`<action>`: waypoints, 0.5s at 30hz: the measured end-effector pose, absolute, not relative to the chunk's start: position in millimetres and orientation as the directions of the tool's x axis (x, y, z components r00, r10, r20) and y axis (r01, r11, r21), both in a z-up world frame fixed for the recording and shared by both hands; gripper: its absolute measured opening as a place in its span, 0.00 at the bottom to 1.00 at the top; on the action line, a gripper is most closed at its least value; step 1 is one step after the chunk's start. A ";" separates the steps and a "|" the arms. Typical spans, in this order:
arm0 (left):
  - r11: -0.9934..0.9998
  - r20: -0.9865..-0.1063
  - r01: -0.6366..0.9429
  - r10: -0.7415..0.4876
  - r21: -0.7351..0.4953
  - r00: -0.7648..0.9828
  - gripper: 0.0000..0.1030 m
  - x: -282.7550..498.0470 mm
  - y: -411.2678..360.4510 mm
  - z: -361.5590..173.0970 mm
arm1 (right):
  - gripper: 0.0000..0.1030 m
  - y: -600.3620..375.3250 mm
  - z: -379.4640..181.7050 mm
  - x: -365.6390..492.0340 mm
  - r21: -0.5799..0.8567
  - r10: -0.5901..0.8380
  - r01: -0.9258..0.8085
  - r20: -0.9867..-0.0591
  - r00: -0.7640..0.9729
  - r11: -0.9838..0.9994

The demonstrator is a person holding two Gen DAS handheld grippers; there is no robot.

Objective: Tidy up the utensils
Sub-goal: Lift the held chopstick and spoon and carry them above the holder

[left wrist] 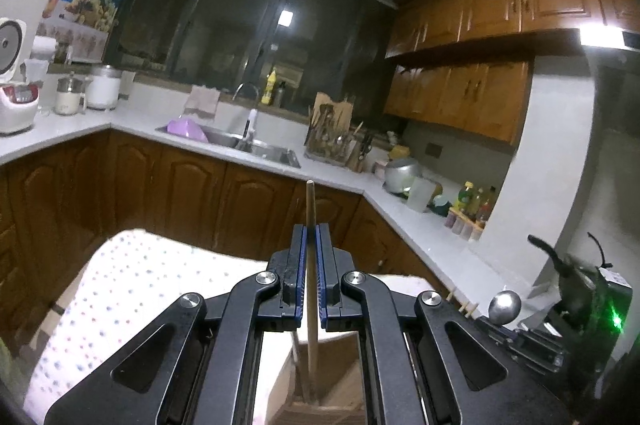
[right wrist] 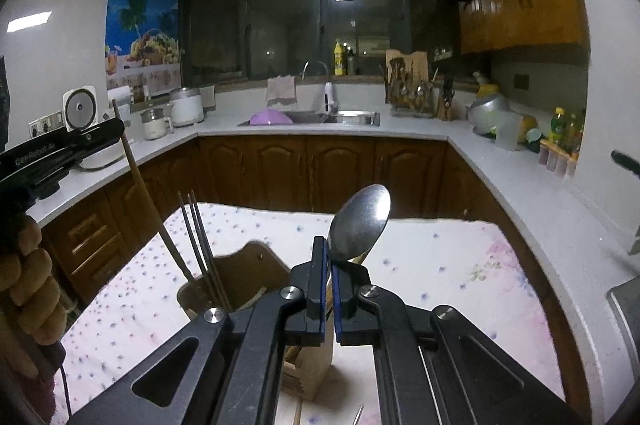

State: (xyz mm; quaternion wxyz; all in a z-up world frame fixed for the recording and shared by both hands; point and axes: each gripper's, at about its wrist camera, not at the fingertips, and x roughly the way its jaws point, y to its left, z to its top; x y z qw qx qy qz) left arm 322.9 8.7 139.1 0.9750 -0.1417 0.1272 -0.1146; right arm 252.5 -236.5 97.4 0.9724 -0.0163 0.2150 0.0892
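My left gripper (left wrist: 311, 231) is shut on a wooden chopstick (left wrist: 311, 209) that stands upright, its lower end inside the wooden utensil holder (left wrist: 320, 391) below. In the right wrist view the same gripper (right wrist: 116, 129) holds the chopstick (right wrist: 140, 185) slanting down into the holder (right wrist: 240, 273), beside several dark chopsticks (right wrist: 200, 241). My right gripper (right wrist: 331, 245) is shut on a metal spoon (right wrist: 360, 223), bowl up, just right of the holder. The spoon bowl (left wrist: 505, 307) shows at the right in the left wrist view.
The holder stands on a table with a dotted white cloth (right wrist: 432, 265). Behind are brown cabinets, a white counter (right wrist: 520, 177), a sink (right wrist: 320, 119) and a dish rack with utensils (right wrist: 412, 97). More utensils lie on the cloth near the front edge (right wrist: 358, 415).
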 end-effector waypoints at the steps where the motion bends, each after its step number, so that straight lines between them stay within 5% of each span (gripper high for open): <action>1: 0.934 -0.224 0.185 -0.259 -0.304 0.939 0.03 324.3 8.1 134.2 | 0.02 -235.8 94.2 253.8 0.006 0.167 -0.181 -0.427 0.889 0.983; 15: 0.937 -0.333 0.179 -0.279 -0.301 0.901 0.04 337.9 2.7 83.9 | 0.02 -230.3 47.4 271.7 0.066 0.207 -0.204 -0.543 0.814 0.977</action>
